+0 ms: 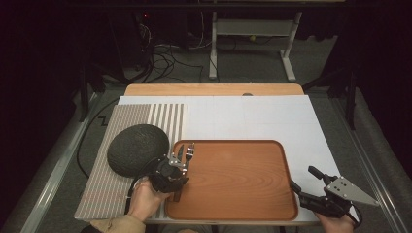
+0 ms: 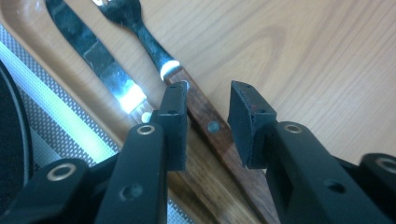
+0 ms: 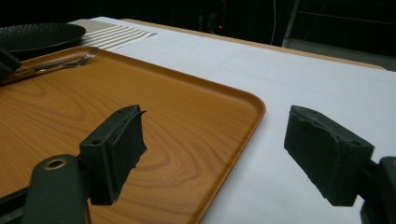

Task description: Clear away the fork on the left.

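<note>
We see the left gripper point(image 1: 180, 167) as a compact black body w/ bright metal bits near its tip and a black cable curling off the back toward the hand. Up close its jaws are matte black bars w/ round screw holes, some ringed in brass-coloured metal, ending in blocky dark pads point(image 2: 173, 116). Our right gripper point(image 1: 303, 179) is black too, w/ long thin jaws and a grey three-cornered plate on top, dotted w/ small holes. Its pads point(image 3: 122, 144) look rough, edges chipped. A tan sleeve cuff point(image 1: 116, 224) shows at the left wrist.
</note>
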The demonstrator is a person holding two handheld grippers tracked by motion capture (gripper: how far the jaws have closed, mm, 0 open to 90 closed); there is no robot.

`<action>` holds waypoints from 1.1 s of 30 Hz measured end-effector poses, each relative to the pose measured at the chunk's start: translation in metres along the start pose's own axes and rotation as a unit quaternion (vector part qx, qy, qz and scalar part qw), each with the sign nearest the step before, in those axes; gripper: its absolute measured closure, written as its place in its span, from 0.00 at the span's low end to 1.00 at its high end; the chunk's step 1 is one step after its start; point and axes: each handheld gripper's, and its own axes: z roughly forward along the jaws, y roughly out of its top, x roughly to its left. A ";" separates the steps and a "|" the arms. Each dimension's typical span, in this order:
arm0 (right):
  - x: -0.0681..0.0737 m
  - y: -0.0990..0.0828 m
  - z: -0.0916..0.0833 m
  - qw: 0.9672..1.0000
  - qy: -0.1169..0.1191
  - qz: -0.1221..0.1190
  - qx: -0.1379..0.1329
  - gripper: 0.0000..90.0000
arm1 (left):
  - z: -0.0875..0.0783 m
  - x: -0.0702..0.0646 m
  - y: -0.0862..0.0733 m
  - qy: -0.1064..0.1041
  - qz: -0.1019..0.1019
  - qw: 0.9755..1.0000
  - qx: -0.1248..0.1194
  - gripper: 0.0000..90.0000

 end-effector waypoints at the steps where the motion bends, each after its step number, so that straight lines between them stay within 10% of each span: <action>1: 0.000 0.000 0.000 1.000 0.000 0.000 0.000 0.23 | -0.001 0.000 0.000 0.001 0.000 1.000 0.000 0.71; 19: 0.000 0.000 0.000 1.000 0.000 0.001 -0.001 0.23 | -0.015 0.007 -0.006 -0.009 -0.007 0.999 -0.046 0.51; 33: 0.000 0.000 -0.001 1.000 -0.002 0.003 -0.002 0.23 | -0.043 0.023 -0.031 0.008 -0.028 0.991 -0.132 0.45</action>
